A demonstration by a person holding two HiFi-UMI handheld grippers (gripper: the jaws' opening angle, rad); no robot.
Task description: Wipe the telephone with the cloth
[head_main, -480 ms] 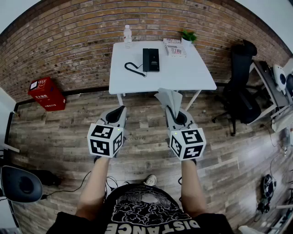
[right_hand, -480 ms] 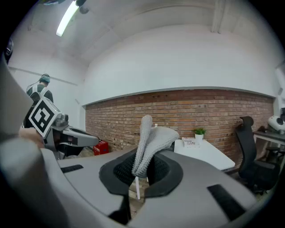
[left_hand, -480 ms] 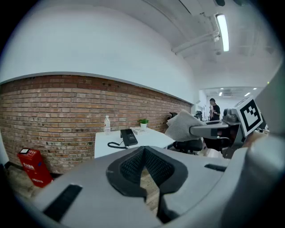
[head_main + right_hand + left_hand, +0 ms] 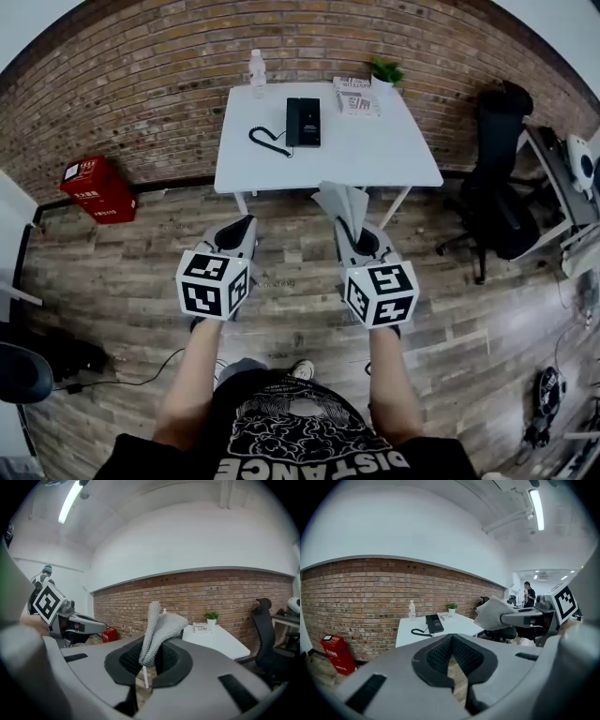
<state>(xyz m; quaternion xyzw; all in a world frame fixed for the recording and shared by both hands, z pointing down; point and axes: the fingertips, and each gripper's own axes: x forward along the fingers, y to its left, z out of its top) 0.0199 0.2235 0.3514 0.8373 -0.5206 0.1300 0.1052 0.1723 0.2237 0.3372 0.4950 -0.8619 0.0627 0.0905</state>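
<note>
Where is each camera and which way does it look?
Head view: on the person's head, facing down at the table and telephone; shows arms, left hand-held gripper, right hand-held gripper.
Left gripper view: on the left hand-held gripper, facing along its shut, empty jaws toward the table.
Right gripper view: on the right hand-held gripper, facing the brick wall past its clamped cloth.
Shared: head and left gripper views show the telephone.

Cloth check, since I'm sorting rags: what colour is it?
The cloth is light grey, seen best in the right gripper view.
</note>
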